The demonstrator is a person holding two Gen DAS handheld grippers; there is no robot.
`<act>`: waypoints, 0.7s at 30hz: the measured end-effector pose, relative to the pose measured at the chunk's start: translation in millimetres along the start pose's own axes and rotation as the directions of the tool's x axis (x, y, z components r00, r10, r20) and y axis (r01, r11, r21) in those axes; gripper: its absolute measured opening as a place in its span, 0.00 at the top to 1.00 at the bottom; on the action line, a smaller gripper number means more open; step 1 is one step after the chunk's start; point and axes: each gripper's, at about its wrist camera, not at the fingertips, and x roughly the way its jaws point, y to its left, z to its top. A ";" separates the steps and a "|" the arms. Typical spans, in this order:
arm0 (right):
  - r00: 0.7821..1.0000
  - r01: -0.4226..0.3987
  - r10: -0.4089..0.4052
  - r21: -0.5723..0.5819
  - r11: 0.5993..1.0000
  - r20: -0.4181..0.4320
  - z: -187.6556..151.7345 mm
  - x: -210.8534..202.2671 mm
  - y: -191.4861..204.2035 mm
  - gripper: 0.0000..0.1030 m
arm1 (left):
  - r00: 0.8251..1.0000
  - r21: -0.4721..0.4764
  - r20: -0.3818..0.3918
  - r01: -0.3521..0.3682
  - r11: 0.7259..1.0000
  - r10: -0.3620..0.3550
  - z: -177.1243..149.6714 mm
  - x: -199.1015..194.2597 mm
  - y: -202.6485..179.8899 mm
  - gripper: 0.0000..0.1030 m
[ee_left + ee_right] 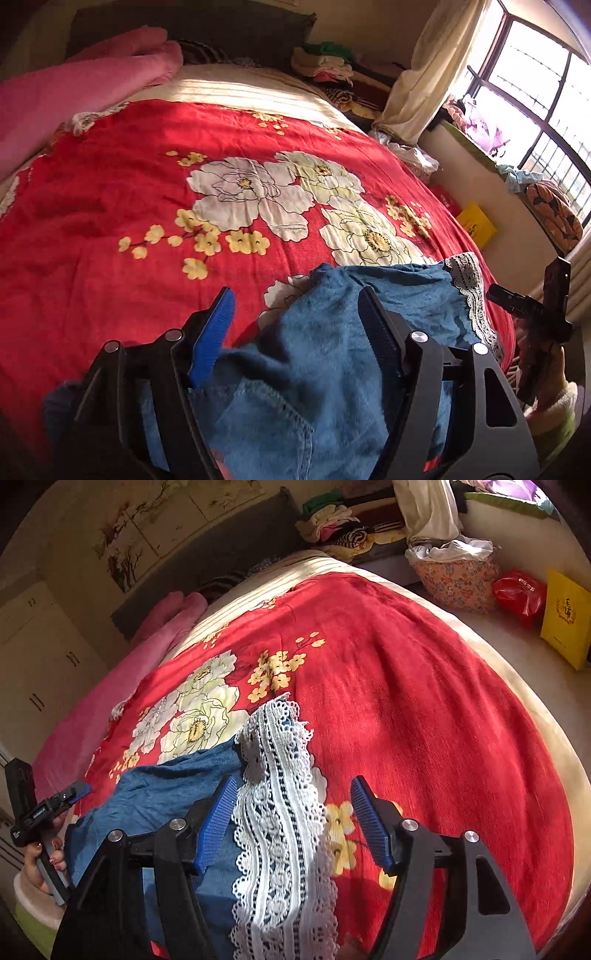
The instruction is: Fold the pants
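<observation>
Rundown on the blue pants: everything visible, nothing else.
The pants are blue denim with stitched seams and a white lace trim along one edge. They lie crumpled on the red flowered bedspread at its near edge. Both the left gripper and the right gripper are open, with cloth lying between their fingers.

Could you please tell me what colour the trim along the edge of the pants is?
The lace trim is white, on blue denim; the right wrist view shows it best.
</observation>
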 end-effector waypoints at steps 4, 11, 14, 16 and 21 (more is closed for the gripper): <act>1.000 0.007 -0.008 0.037 0.999 0.024 -33.8 -29.4 -5.9 0.32 | 0.999 -0.049 0.034 -0.019 0.999 0.020 -31.6 -43.2 14.7 0.28; 1.000 0.013 -0.014 0.093 0.996 0.014 -79.8 -50.1 -0.3 0.28 | 0.992 -0.126 0.063 -0.097 0.987 0.106 -72.5 -97.9 40.3 0.17; 1.000 0.017 -0.016 0.095 0.995 -0.008 -90.6 -47.1 7.7 0.25 | 0.988 -0.157 0.071 -0.121 0.980 0.133 -86.3 -116.2 52.0 0.12; 0.999 0.034 -0.032 0.113 0.993 -0.017 -94.6 -44.6 7.8 0.25 | 0.988 -0.195 0.062 -0.127 0.973 0.141 -94.4 -122.2 62.5 0.11; 0.999 0.033 -0.026 0.217 0.976 -0.034 -99.9 -40.2 -3.2 0.24 | 0.995 -0.352 0.013 -0.084 0.932 0.095 -112.0 -117.3 87.9 0.10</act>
